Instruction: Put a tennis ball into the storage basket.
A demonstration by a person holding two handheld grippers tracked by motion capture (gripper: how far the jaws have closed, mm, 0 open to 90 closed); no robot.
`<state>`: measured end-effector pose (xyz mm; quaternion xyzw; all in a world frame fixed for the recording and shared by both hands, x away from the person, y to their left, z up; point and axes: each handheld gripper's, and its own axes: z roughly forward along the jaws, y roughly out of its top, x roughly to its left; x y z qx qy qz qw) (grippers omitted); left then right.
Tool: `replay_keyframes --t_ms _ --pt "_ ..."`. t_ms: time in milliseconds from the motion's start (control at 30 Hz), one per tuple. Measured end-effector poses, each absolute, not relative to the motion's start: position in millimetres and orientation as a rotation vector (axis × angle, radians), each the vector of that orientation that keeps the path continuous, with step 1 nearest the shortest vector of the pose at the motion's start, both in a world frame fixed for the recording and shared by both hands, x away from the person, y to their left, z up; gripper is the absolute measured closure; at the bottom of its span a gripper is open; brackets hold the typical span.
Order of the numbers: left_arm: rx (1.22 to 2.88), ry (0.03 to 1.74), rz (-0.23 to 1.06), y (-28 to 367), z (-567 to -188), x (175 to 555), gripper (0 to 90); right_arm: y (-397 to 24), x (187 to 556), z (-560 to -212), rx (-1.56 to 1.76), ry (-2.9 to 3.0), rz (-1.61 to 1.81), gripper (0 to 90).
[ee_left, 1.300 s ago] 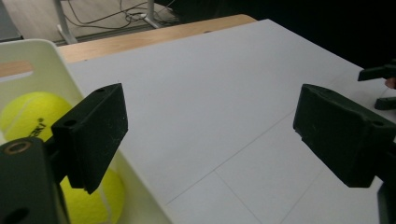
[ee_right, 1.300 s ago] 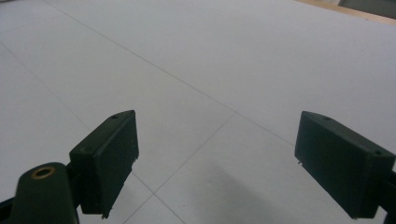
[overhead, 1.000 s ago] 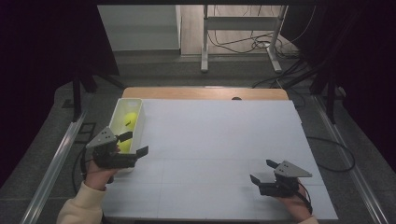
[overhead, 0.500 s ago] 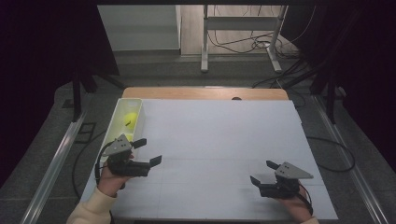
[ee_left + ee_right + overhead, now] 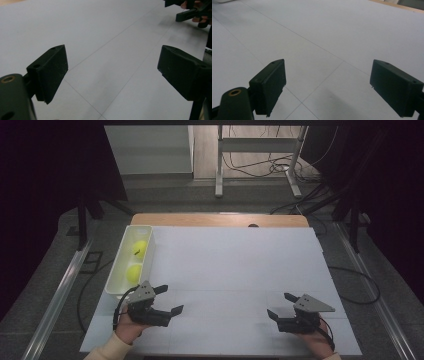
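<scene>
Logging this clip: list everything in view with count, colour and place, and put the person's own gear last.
Tennis balls: 2, yellow-green, in the bin.
Bin: 1, white, table's left edge.
Table cover: 1, white, over the wooden table.
Floor cables: several, dark, beyond the table.
Left gripper: 1, black, open, near-left, above the cover.
Right gripper: 1, black, open, near-right.
Hands: 2, holding the grippers.
</scene>
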<state>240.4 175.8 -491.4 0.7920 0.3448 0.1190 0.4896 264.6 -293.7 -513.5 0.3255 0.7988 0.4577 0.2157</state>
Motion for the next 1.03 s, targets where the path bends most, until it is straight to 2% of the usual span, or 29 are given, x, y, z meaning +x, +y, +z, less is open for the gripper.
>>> replay_keyframes --t_ms 233,1033 --pt "1.961 0.861 0.285 176 -506 240 10.1 -293 265 -514 0.901 2.223 1.283 13.9" --pt "1.941 0.902 0.283 185 -511 244 10.2 -292 264 -515 0.883 2.239 1.287 13.7"
